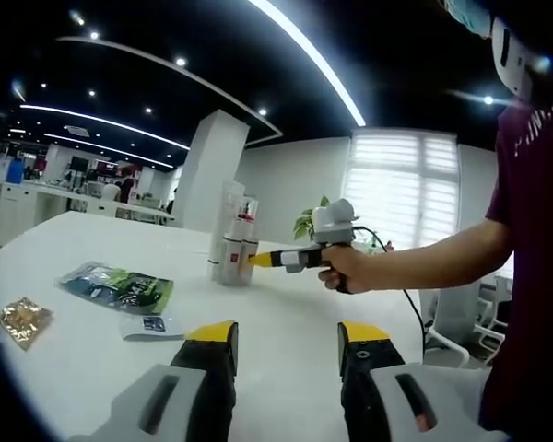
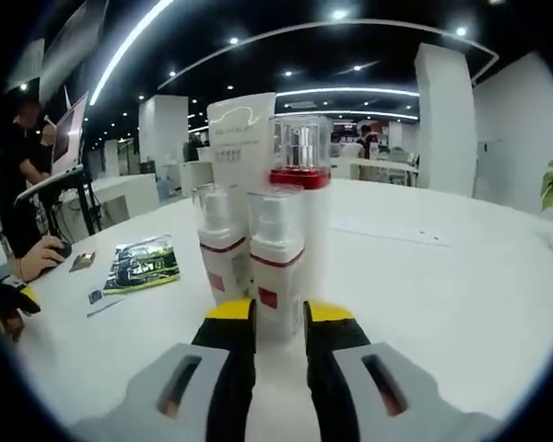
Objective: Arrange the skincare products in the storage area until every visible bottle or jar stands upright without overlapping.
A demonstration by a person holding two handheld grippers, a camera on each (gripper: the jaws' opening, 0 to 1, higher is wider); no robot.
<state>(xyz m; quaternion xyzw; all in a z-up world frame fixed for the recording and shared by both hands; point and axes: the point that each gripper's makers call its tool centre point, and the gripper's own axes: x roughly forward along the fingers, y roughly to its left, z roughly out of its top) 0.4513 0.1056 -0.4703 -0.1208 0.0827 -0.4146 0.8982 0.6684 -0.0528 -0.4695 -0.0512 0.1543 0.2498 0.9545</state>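
In the left gripper view, the left gripper (image 1: 288, 343) hangs low over the white table (image 1: 286, 322) with its jaws wide apart and nothing between them. Farther off, the cluster of bottles (image 1: 235, 247) stands upright near the table's middle, and the right gripper (image 1: 258, 260), held in the person's hand (image 1: 343, 269), reaches in from the right with its tips at the cluster's base. Left of the left gripper lie a green packet (image 1: 118, 285), a small card (image 1: 153, 325) and a gold sachet (image 1: 22, 319), well apart from the bottles. Bare tabletop lies between the left gripper and the cluster.

In the right gripper view, the right gripper (image 2: 278, 318) has its jaws narrowed beside the base of the nearest white spray bottle (image 2: 276, 262); whether they pinch it I cannot tell. A second spray bottle (image 2: 219, 244) stands just beside it on the left, with a red-collared bottle (image 2: 300, 161) and a tall white box (image 2: 240, 138) behind. The step looks like fine spacing of a crowded group. The next move calls for a gentle nudge, since neighbours could tip. Open table lies to the right.
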